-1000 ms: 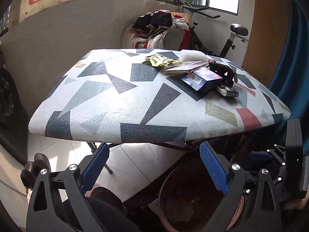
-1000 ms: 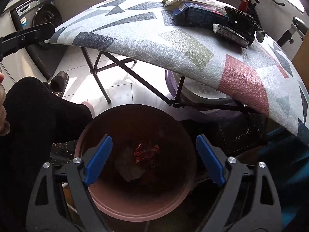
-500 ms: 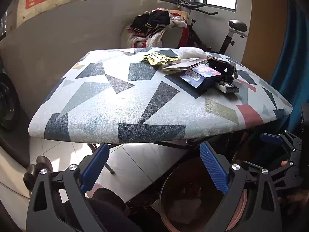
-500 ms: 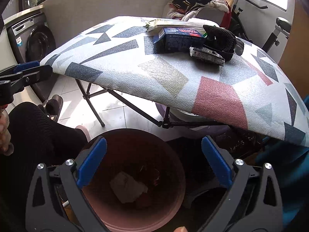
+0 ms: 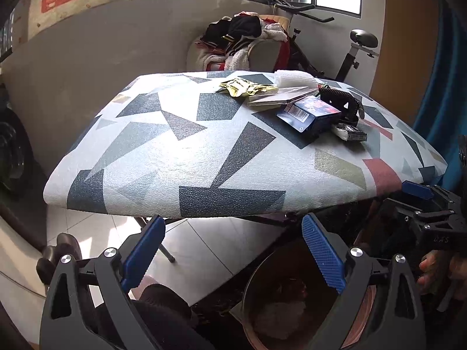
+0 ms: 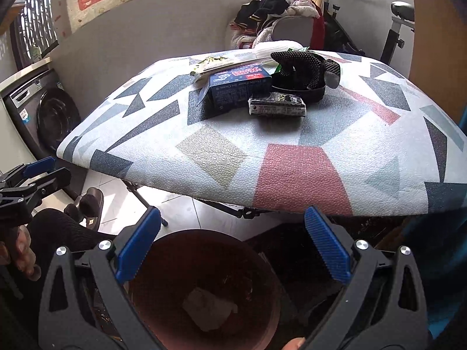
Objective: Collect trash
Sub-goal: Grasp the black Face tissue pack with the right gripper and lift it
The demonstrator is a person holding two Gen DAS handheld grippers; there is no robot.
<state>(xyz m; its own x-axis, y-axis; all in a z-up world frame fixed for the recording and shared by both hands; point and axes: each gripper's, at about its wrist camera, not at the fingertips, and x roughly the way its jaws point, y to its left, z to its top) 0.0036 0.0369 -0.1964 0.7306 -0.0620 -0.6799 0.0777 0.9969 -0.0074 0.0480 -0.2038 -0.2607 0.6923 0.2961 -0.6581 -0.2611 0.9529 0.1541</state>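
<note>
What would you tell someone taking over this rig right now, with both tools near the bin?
Left tool: open, empty, low in front of the patterned table.
Right tool: open, empty, above the round reddish-brown bin.
Done: crumpled pale paper lies in the bin.
Left, all on the table: blue cardboard box, small black-and-white packet, crumpled gold wrapper, flat beige sleeve, white foam netting. The black mesh item may not be trash; check first.
</note>
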